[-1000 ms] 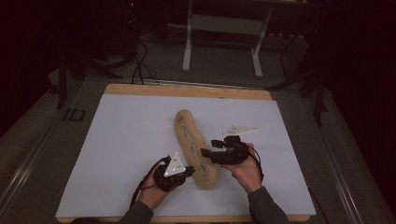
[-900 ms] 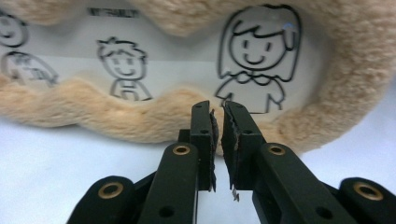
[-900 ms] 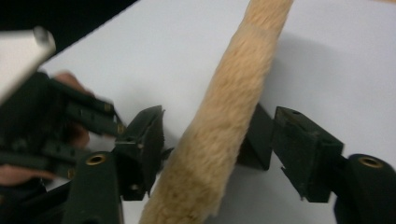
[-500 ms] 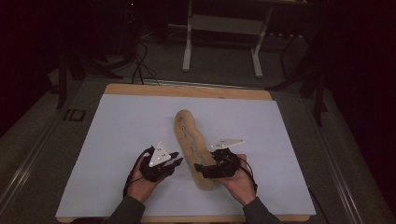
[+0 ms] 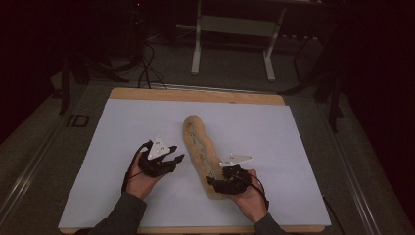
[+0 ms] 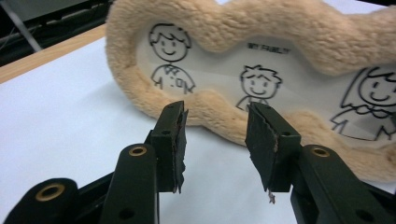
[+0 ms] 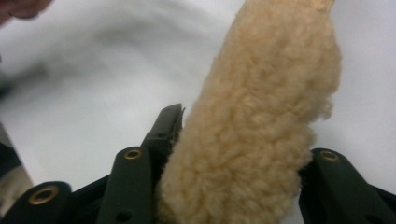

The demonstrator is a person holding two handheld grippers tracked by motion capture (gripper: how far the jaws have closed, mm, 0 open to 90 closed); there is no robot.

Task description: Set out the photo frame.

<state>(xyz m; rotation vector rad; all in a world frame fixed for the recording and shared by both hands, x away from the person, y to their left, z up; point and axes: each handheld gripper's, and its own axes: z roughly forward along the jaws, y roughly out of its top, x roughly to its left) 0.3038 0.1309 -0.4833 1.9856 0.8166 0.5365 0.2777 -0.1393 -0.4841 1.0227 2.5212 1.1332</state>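
Observation:
A long tan plush picture frame [image 5: 198, 142] with cartoon family drawings lies lengthwise on the white table cover [image 5: 98, 147]. My left gripper [image 5: 175, 160] hovers just left of it, tips pointing at it. In the left gripper view its jaws [image 6: 217, 121] have just been opening and stand open with nothing between them, the plush frame [image 6: 261, 23] a short way beyond. My right gripper [image 5: 211, 182] is at the frame's near end. Its jaws [image 7: 240, 126] have just been closing and sit on both sides of the plush frame [image 7: 261, 116], which fills the gap.
The white cover lies on a wooden tabletop whose far edge [image 5: 195, 95] shows. Beyond the table stand a white metal stand [image 5: 235, 24] and cables on the dark floor [image 5: 147, 73]. Bare cover stretches left and right of the frame.
The left gripper drew away leftward from the frame and opened. The right gripper came nearer and lower, to the frame's near end, and closed around it.

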